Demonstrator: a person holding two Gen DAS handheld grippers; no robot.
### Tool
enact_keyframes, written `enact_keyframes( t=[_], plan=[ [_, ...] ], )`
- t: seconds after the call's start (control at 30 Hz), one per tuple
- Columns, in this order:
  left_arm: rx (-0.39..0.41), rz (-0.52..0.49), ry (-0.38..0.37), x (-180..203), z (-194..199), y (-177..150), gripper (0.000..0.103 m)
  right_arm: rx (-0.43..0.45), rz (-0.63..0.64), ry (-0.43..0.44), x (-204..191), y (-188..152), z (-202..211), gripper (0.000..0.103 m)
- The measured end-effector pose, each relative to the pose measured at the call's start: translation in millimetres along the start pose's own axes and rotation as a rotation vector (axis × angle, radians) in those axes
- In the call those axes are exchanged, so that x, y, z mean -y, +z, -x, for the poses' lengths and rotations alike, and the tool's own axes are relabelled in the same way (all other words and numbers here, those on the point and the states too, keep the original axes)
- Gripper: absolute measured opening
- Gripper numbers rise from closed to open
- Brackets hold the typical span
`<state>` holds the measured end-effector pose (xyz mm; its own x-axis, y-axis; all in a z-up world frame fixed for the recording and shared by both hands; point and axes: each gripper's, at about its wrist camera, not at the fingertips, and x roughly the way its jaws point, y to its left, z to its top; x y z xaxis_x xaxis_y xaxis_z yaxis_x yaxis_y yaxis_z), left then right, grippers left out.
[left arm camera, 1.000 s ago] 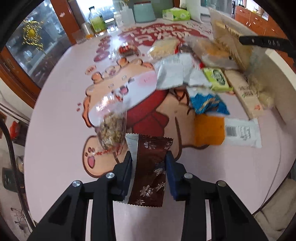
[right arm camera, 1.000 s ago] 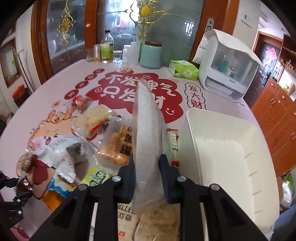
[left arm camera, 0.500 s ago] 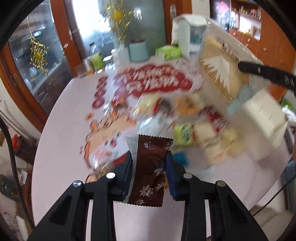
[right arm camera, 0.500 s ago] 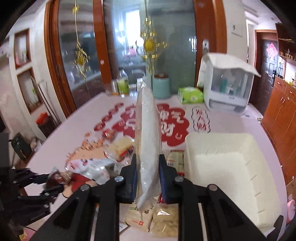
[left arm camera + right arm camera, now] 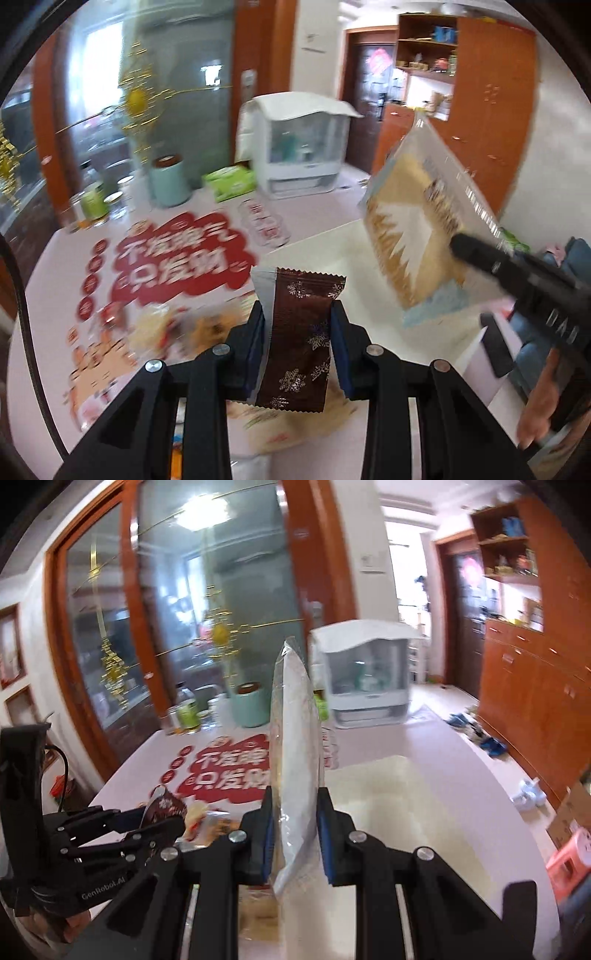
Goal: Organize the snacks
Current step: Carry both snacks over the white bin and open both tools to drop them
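Observation:
My left gripper (image 5: 297, 343) is shut on a brown snack packet with snowflakes (image 5: 301, 332), held up above the table. It also shows at the left of the right wrist view (image 5: 162, 812). My right gripper (image 5: 294, 834) is shut on a clear bag of yellow snacks (image 5: 295, 738), seen edge-on; the bag's face shows in the left wrist view (image 5: 417, 229), lifted over the white bin (image 5: 332, 247). The bin (image 5: 406, 812) lies just ahead and to the right of my right gripper. Several loose snack packets (image 5: 177, 328) lie blurred on the table below.
A white countertop appliance (image 5: 299, 147), a green tissue pack (image 5: 231, 182), a mint canister (image 5: 170, 181) and bottles (image 5: 92, 201) stand at the table's far edge. Red lettering (image 5: 177, 258) decorates the pink tablecloth. Wooden cabinets (image 5: 535, 672) stand to the right.
Both grippers have risen and tilted up with their packets still held. The view now looks across the table toward the room instead of down at the snack pile.

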<state>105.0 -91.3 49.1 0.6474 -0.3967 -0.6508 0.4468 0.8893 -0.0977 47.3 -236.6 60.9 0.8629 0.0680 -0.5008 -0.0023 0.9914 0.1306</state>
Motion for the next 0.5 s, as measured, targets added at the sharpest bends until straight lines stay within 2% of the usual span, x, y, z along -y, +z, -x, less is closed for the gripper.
enact_keyframes(
  t=[0.2, 0.37, 0.5],
  plan=[
    [-0.019, -0.014, -0.052, 42, -40, 16, 0.031, -0.03, -0.049, -0.135, 38, -11, -7, 0.02],
    [-0.032, -0.025, -0.074, 66, -64, 29, 0.031, -0.055, -0.084, -0.176, 65, -19, -12, 0.02],
    [-0.031, -0.043, -0.057, 78, -83, 44, 0.031, -0.06, -0.101, -0.206, 78, -20, -16, 0.021]
  ],
)
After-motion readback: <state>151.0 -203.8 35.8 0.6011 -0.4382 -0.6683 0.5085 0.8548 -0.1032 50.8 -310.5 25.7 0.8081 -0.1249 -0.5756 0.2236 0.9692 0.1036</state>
